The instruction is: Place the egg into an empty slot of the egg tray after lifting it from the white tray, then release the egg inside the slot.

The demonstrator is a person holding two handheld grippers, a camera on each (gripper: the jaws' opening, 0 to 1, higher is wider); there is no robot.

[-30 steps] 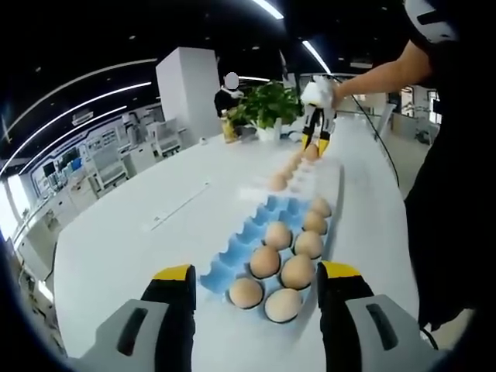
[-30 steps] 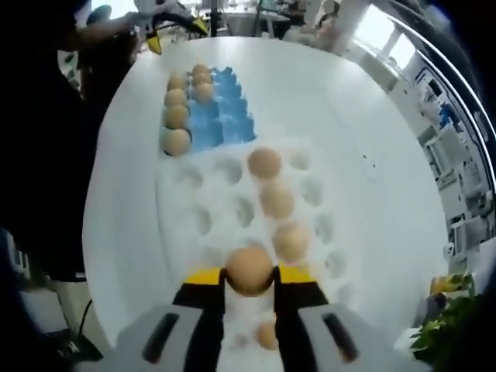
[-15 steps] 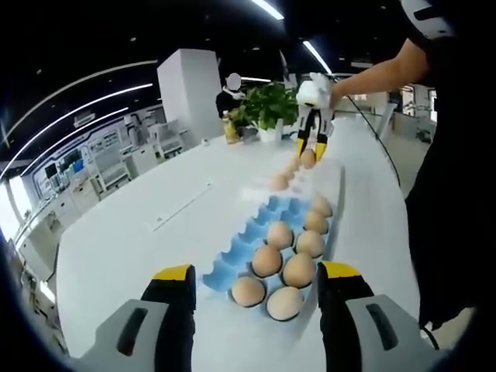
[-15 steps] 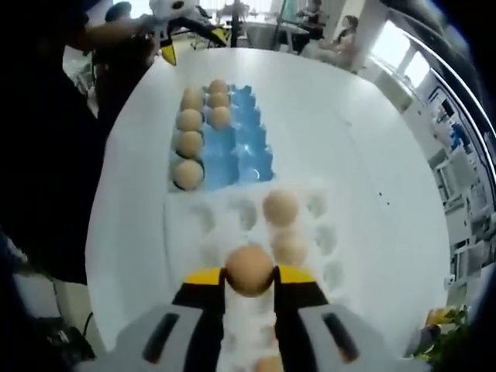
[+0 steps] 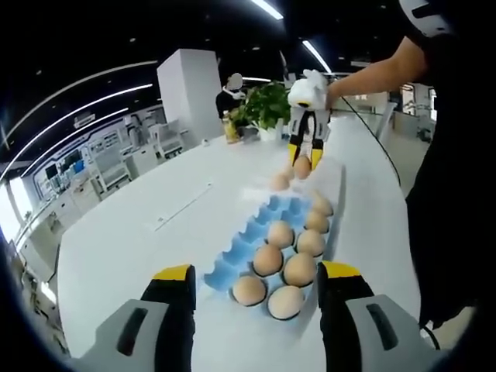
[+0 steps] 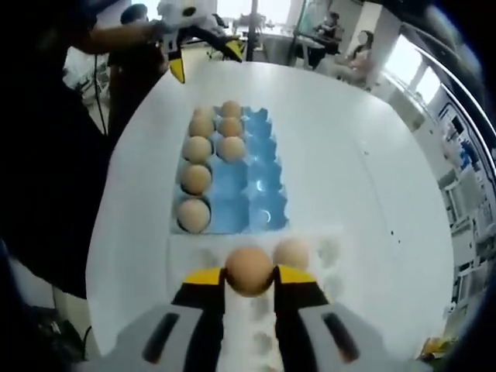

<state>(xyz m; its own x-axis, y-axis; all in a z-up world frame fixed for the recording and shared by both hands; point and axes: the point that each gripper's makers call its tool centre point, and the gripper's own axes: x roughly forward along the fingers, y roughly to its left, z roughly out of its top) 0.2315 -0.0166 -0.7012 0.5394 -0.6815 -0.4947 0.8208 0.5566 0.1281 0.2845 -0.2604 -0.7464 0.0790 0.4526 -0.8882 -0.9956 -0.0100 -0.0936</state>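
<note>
My right gripper (image 6: 249,280) is shut on a brown egg (image 6: 249,269), held above the near end of the white tray (image 6: 194,249), just short of the blue egg tray (image 6: 260,184). Several eggs fill the blue tray's left column and part of its middle column; the right column is bare. One more egg (image 6: 293,252) lies in the white tray. In the left gripper view, my left gripper (image 5: 257,273) stands open in front of the blue egg tray (image 5: 242,242). Beyond it, the right gripper (image 5: 304,160) holds the egg (image 5: 302,168) over the white tray (image 5: 333,177).
Both trays lie on a long white table (image 5: 124,240). A potted plant (image 5: 267,105) stands at its far end. A person in dark clothes (image 5: 453,170) stands along the table's right edge. The left gripper (image 6: 203,58) hovers beyond the blue tray.
My right gripper has carried the egg along the white tray toward the blue tray, which now sits much closer in its view. The left gripper has stayed put and open.
</note>
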